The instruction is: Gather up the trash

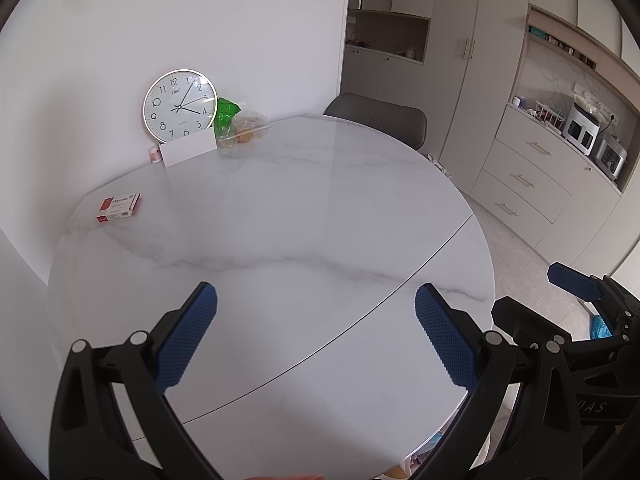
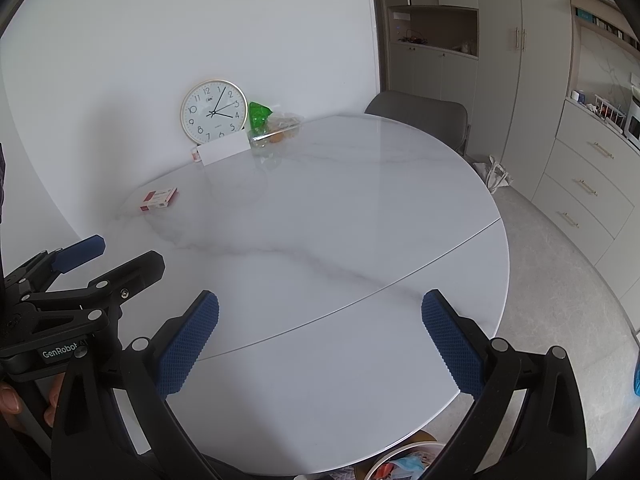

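Observation:
My left gripper (image 1: pixel 316 300) is open and empty above the near part of the round white marble table (image 1: pixel 280 220). My right gripper (image 2: pixel 320 304) is open and empty beside it, over the table (image 2: pixel 340 208). A bin with trash (image 2: pixel 404 464) shows under the table's near edge in the right wrist view. A red and white small box (image 1: pixel 119 207) lies at the table's left; it also shows in the right wrist view (image 2: pixel 159 199). A green bag (image 1: pixel 227 110) and a clear food box (image 1: pixel 244 132) sit at the far side.
A wall clock (image 1: pixel 180 104) leans on the wall behind a white card (image 1: pixel 188 148). A grey chair (image 1: pixel 376 118) stands at the far side. Cabinets and drawers (image 1: pixel 528 184) line the right wall. The right gripper's body (image 1: pixel 580 320) is at the left view's right edge.

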